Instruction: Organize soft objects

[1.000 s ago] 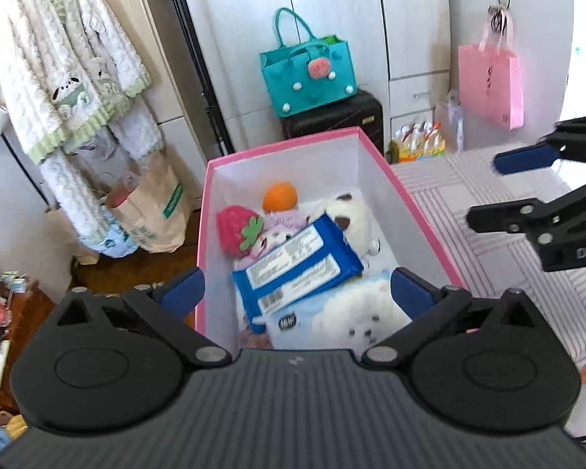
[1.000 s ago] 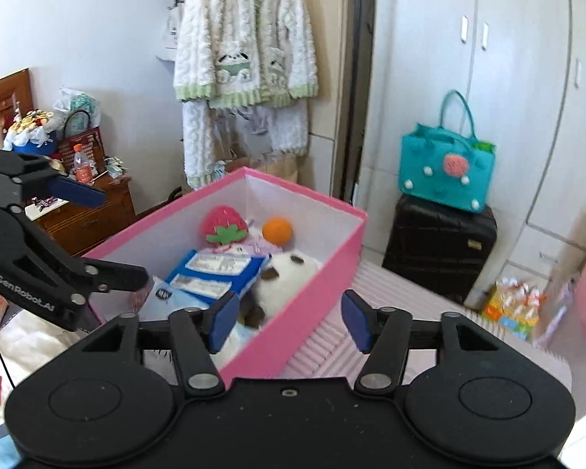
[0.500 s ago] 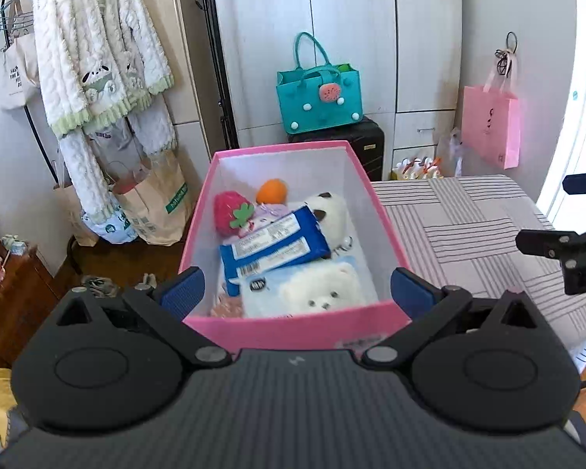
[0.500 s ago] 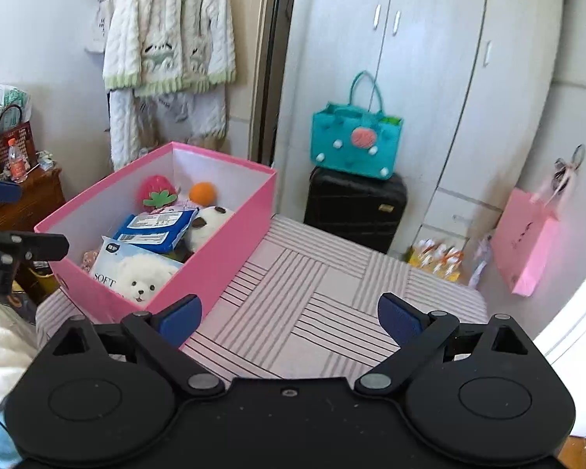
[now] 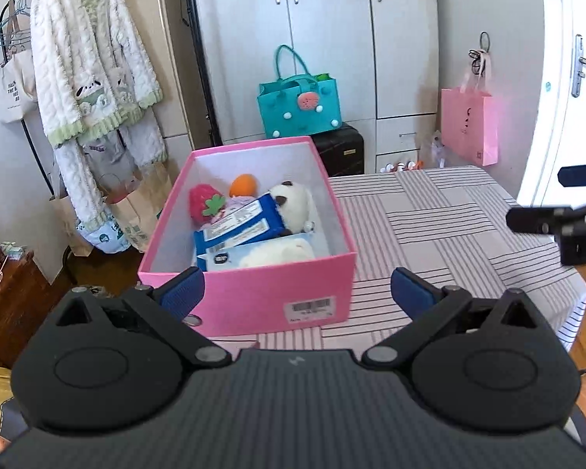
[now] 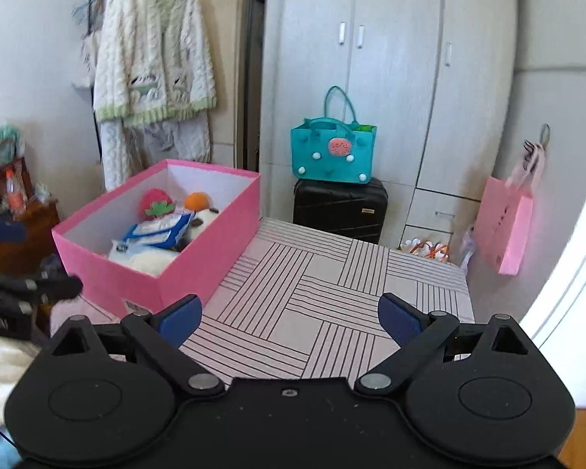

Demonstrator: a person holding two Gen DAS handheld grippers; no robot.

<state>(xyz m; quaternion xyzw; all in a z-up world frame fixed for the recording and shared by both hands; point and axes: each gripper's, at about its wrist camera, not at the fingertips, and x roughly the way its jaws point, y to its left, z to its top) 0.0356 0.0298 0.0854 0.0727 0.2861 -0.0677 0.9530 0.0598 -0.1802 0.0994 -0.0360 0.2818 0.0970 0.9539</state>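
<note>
Though both tongs gape empty, pink box (image 5: pixel 254 293) just beyond left tongs (image 5: pixel 297 291)

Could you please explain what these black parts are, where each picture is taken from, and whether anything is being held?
No robot here: a person holds a two-finger gripper in each hand, each with a camera looking along its blue-padded fingers. One picture looks past the left gripper, the other past the right gripper. Both are open and hold nothing. On the striped table stands a pink box holding a strawberry plush, orange plush, white bear plush and blue packs.
</note>
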